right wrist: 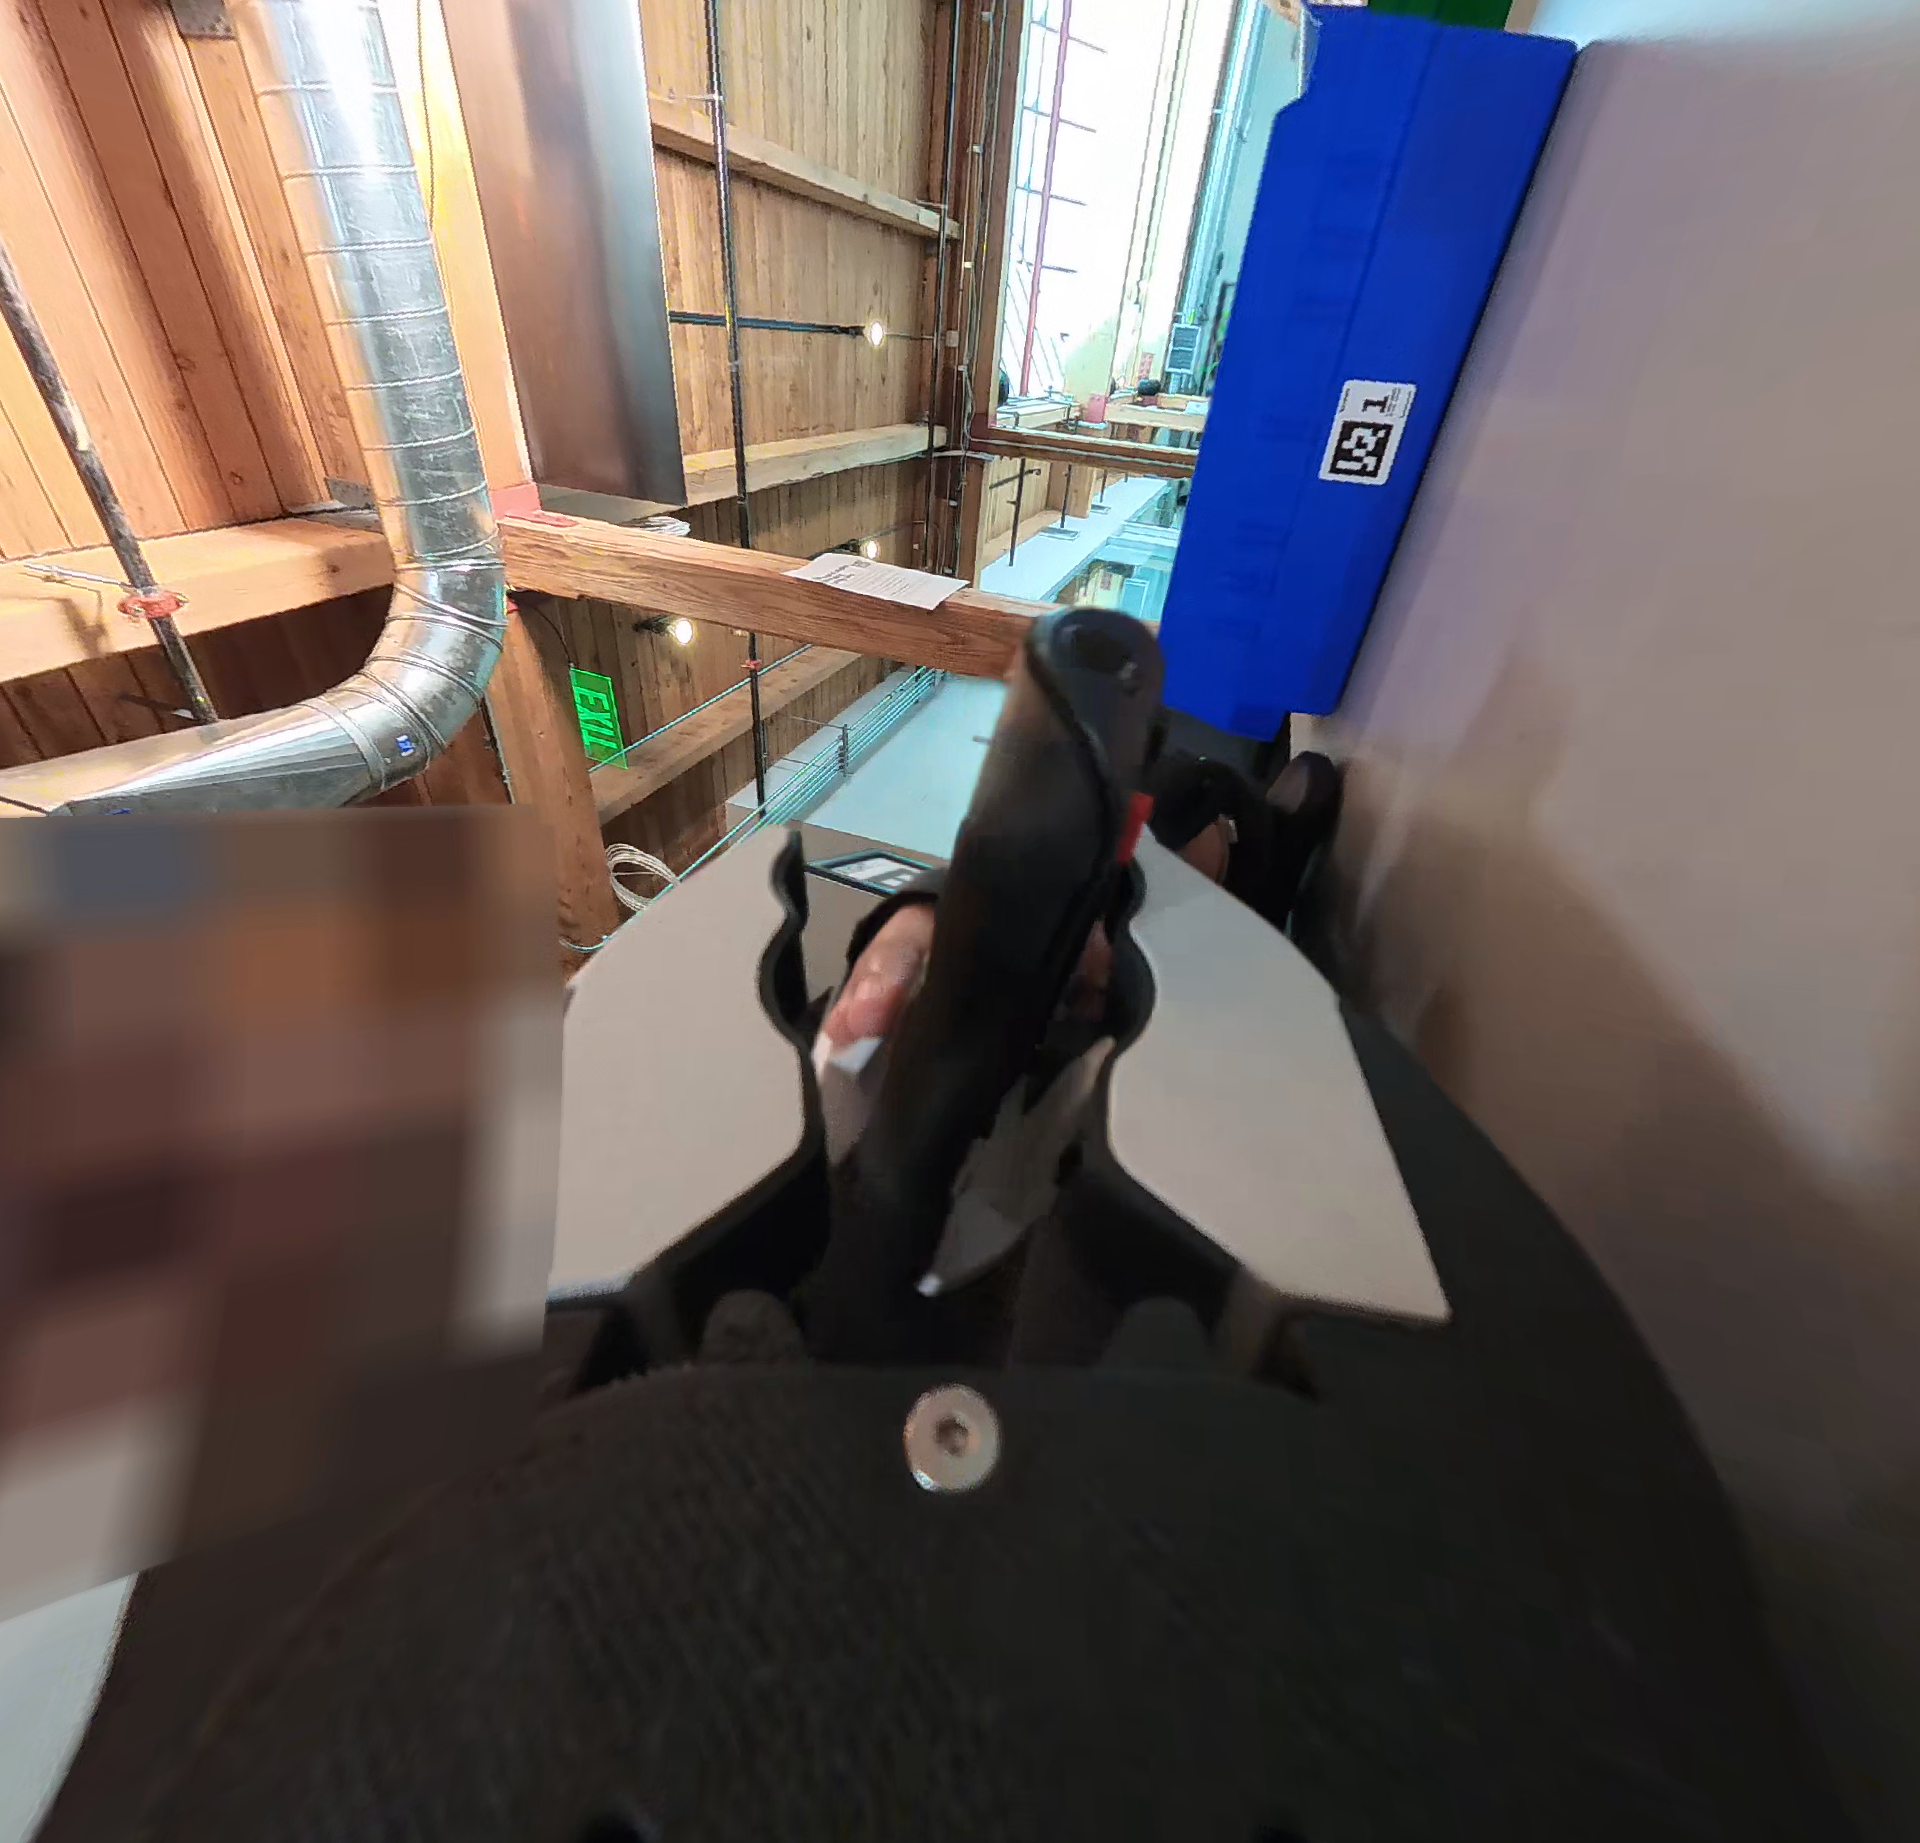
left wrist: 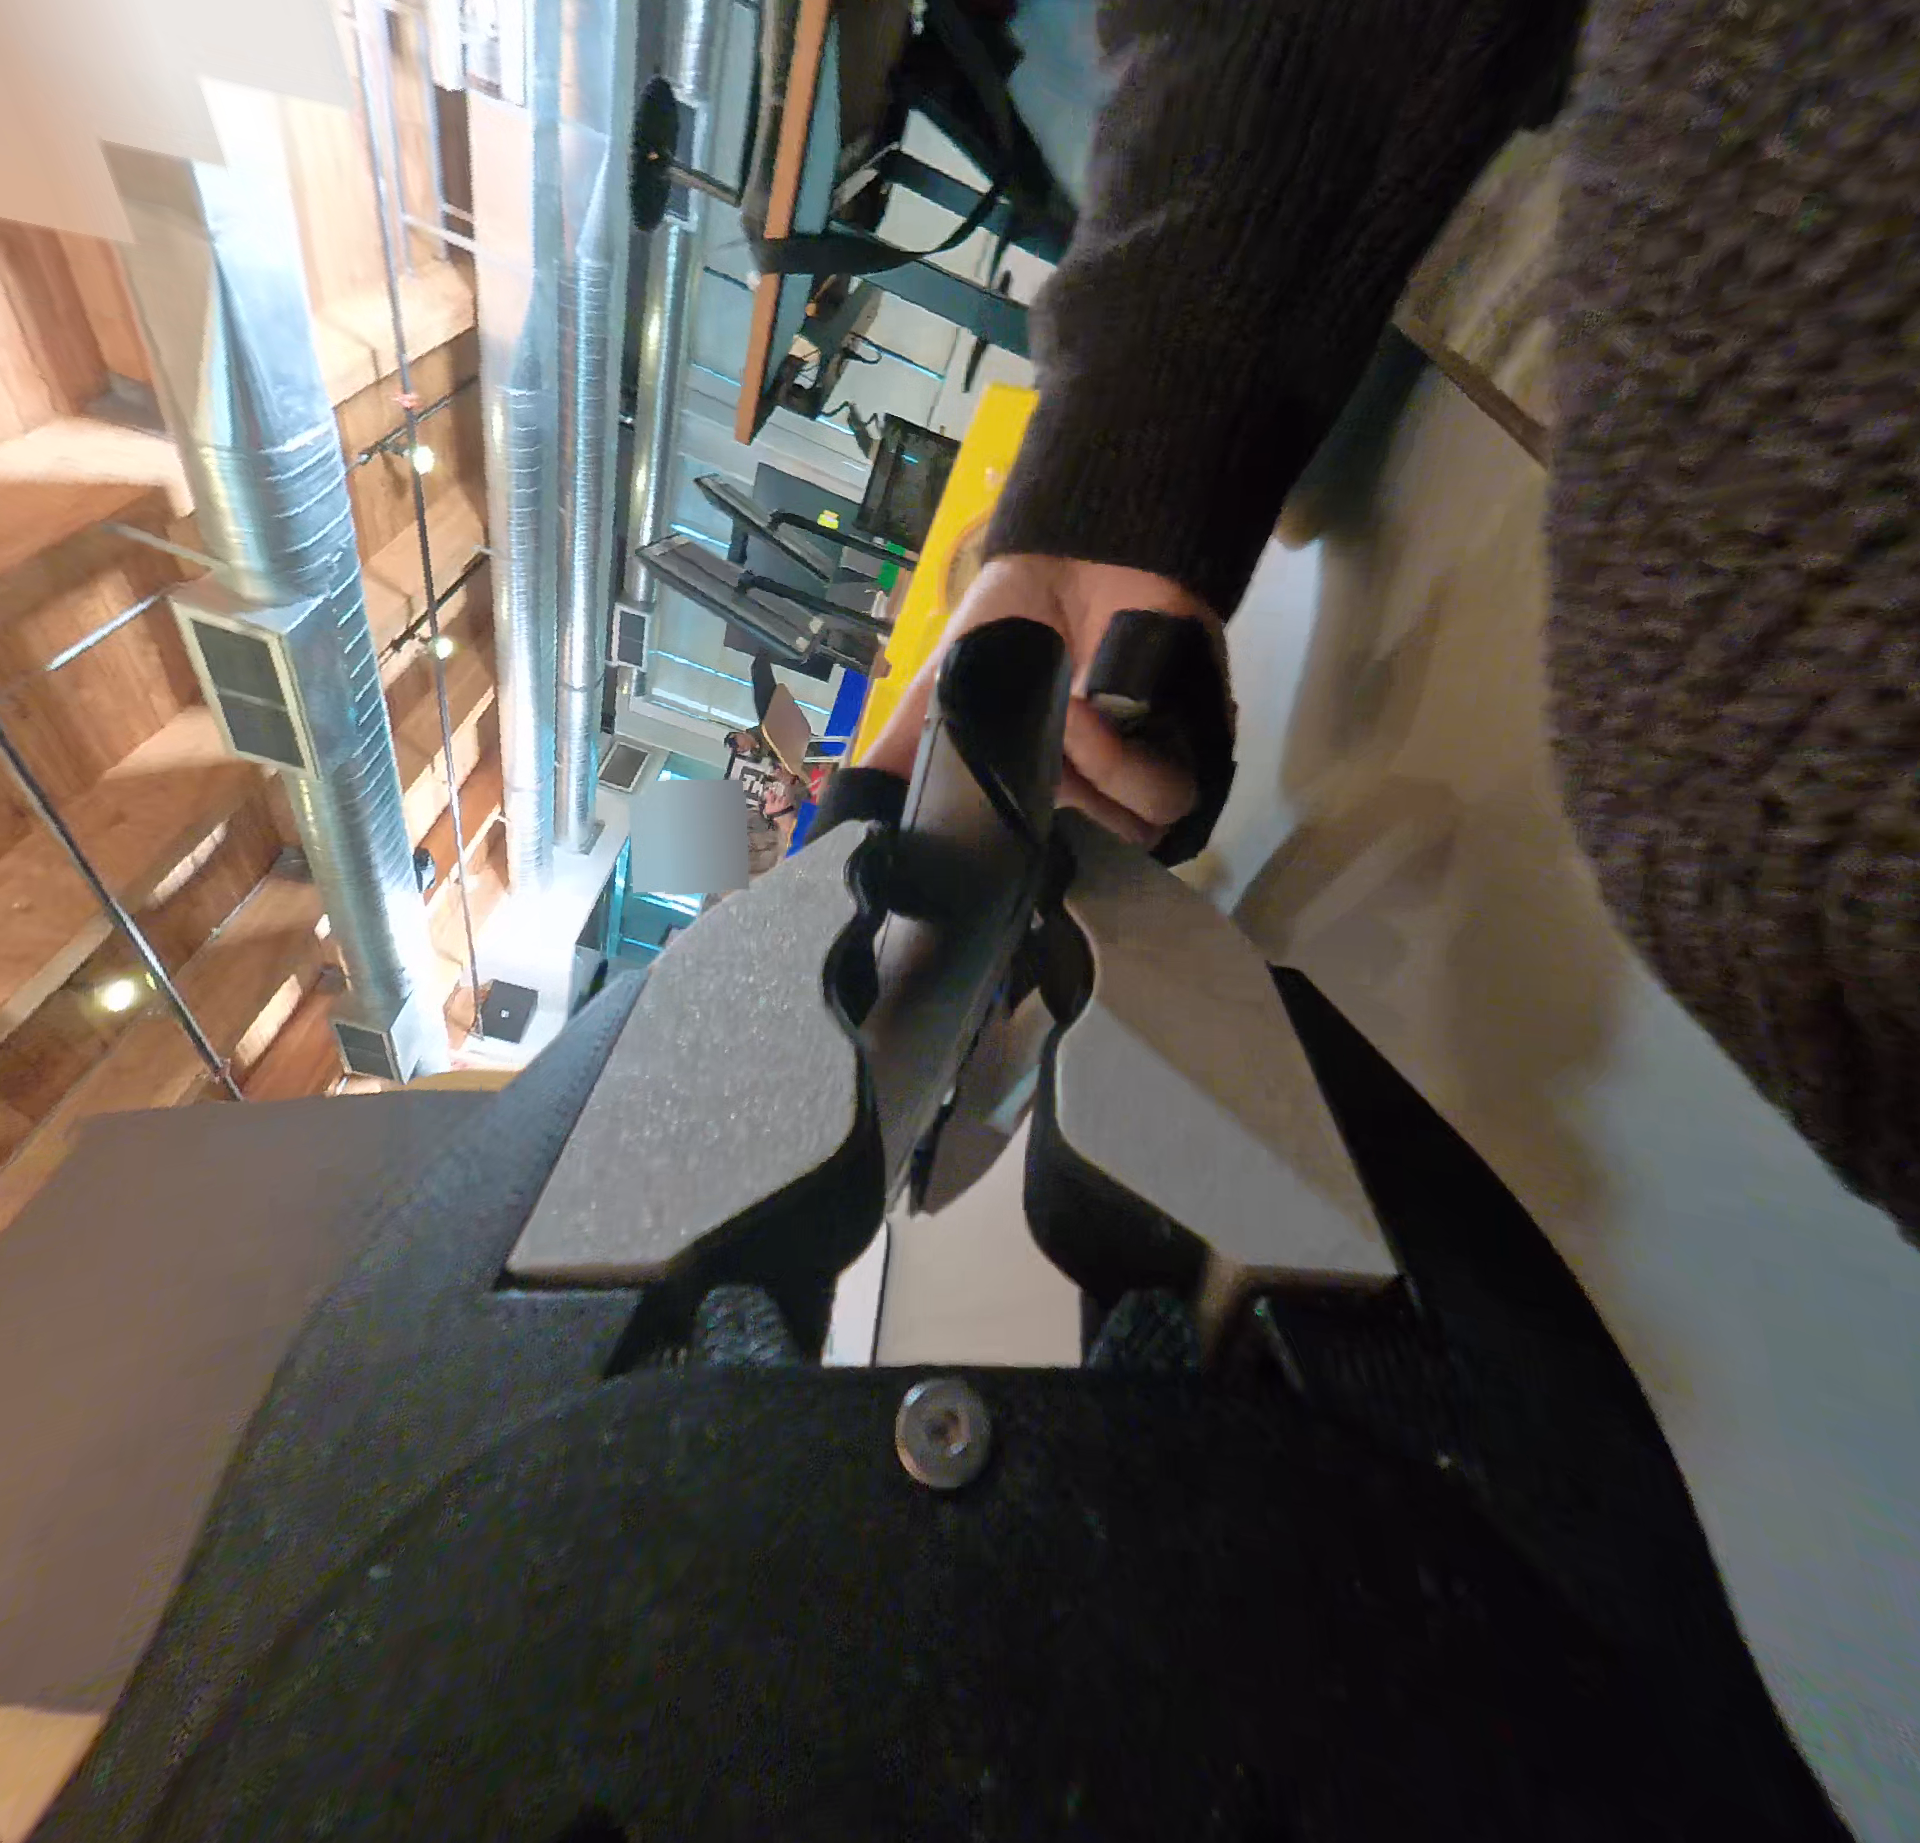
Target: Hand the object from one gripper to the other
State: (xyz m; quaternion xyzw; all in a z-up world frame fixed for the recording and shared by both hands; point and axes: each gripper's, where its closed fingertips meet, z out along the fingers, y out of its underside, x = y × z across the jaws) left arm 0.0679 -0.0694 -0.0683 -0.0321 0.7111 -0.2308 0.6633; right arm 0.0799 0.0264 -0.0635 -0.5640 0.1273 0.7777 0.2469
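While clamped in both grippers, black object [left wrist: 977, 920] [right wrist: 1023, 962], long, flat, matte.

Kind of place: a large industrial-style workshop or lab hall, as judged from the exposed structure and services.
Walls and ceiling: bare timber planking [right wrist: 821, 266] and heavy wooden beams [right wrist: 727, 588] are seen, left unfinished.
Ventilation: spiral metal ducts [right wrist: 405, 391] are run openly along the wood, with a vent grille [left wrist: 244, 687] set at 9 o'clock in the left wrist view.
Lighting: small spot lamps [right wrist: 681, 632] are fixed to the beams.
Safety fittings: a green lit exit sign [right wrist: 601, 725] is hung at 10 o'clock in the right wrist view.
Storage: a blue plastic bin [right wrist: 1340, 359] bearing a printed marker tag is placed at 1 o'clock.
Work furniture: desks with black frames [left wrist: 831, 266] are seen at 12 o'clock.
Daylight: a tall window [right wrist: 1101, 162] is seen at 12 o'clock.
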